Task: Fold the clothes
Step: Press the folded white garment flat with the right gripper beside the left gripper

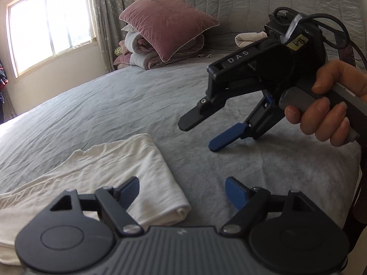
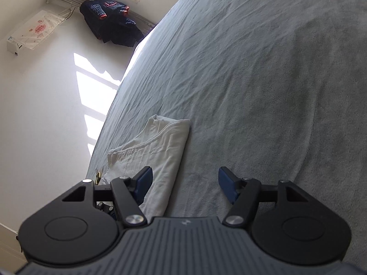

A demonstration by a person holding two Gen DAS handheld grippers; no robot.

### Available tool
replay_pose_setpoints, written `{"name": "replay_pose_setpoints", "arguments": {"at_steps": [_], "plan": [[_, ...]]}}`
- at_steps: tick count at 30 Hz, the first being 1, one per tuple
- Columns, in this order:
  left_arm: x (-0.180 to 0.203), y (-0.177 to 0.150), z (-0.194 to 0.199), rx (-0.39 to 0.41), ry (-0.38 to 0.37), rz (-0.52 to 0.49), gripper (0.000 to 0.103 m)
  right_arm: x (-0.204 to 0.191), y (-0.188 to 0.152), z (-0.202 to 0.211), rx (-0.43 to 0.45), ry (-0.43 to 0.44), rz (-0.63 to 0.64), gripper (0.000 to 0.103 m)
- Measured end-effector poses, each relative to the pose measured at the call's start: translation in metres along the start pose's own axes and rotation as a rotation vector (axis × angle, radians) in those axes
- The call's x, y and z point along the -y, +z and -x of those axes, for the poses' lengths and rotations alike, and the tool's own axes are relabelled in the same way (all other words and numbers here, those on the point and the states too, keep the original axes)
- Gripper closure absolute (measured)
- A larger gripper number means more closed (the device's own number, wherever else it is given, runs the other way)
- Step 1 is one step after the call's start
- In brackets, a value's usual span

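Grey bed (image 1: 114,105), folded white garment (image 1: 128,160), both tools gaping

a home bedroom: grey-sheeted bed (image 1: 114,105), pillow (image 1: 167,23), curtained window (image 1: 48,20)

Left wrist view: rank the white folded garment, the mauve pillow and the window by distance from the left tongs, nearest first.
1. White folded cotton garment: on the grey bedsheet right under the left tongs, mostly to their left.
2. Mauve square pillow: propped on folded quilts at the head of the bed, up centre.
3. Bright sliding window: in the far wall, upper left, beyond the bed.
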State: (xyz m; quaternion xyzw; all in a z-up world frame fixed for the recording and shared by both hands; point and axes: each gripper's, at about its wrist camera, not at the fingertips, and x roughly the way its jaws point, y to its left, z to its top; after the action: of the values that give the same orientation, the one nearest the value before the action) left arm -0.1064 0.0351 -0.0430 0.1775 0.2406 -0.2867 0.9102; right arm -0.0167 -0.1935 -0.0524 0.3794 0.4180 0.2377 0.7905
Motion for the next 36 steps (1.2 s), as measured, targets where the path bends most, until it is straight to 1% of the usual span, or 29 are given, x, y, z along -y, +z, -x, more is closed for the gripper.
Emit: {"name": "replay_pose_setpoints", "arguments": {"at_steps": [5,12,16,19,22,24,25,31,36], "plan": [[0.002,-0.003,0.002,-0.010,-0.012,0.002,0.020,0.000,-0.004,0.003,-0.033,0.031,-0.034,0.036],[0.007,-0.006,0.009,-0.009,-0.006,-0.021,0.020,-0.006,-0.006,0.002,-0.124,0.075,-0.068,0.036],[0.005,-0.008,0.011,-0.012,-0.016,-0.007,0.020,-0.006,-0.004,0.002,-0.146,0.083,-0.079,0.036],[0.005,-0.008,0.014,-0.006,-0.004,-0.016,0.020,-0.001,-0.005,0.009,-0.162,0.092,-0.101,0.035],[0.003,-0.006,0.013,-0.005,0.005,-0.018,0.020,-0.001,-0.007,0.010,-0.194,0.125,-0.130,0.035],[0.002,-0.005,0.012,-0.010,-0.003,-0.006,0.025,-0.003,-0.009,0.007,-0.221,0.138,-0.128,0.035],[0.001,-0.005,0.011,-0.014,-0.008,0.003,0.026,-0.005,-0.010,0.006,-0.230,0.140,-0.120,0.035],[0.000,-0.007,0.011,-0.017,-0.012,0.025,0.028,-0.013,-0.014,0.001,-0.279,0.166,-0.100,0.035],[-0.005,-0.006,0.013,-0.014,-0.020,0.064,0.040,-0.013,-0.009,0.008,-0.278,0.194,-0.123,0.034]]}}
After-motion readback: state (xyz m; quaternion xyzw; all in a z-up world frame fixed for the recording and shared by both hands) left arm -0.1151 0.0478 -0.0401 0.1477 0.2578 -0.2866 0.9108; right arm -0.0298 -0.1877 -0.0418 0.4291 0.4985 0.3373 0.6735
